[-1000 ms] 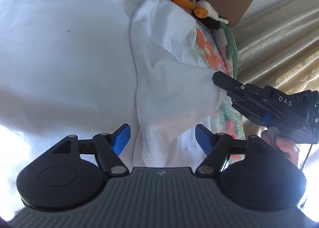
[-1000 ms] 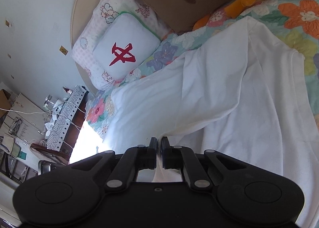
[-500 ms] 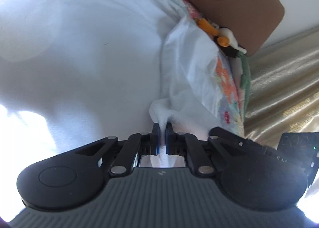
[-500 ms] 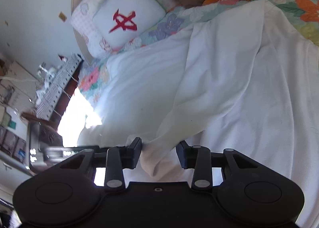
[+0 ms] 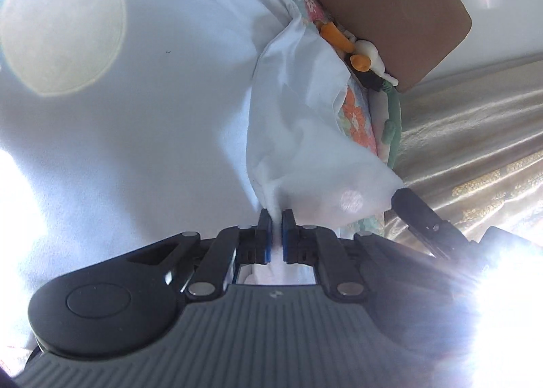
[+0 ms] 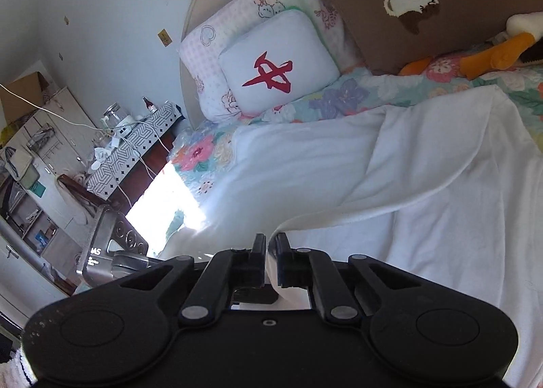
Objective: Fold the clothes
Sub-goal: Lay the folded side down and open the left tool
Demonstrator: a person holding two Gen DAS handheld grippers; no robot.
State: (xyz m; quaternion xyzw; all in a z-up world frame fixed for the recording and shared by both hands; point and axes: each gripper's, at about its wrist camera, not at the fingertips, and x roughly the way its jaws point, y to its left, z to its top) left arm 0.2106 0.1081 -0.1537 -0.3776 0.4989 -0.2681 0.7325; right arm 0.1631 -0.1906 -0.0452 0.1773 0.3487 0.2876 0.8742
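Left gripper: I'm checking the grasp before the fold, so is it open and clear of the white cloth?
No, the left gripper is shut, with a pinch of the white cloth between its blue pads.

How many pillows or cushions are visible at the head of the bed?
3: a pink checked pillow by the headboard, a white cushion with a red character against it, and a brown cushion to the right. Others may be hidden.

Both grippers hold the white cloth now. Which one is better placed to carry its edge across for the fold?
Probably the right gripper: its fingers pinch the free folded edge of the white cloth, with flat cloth ahead.
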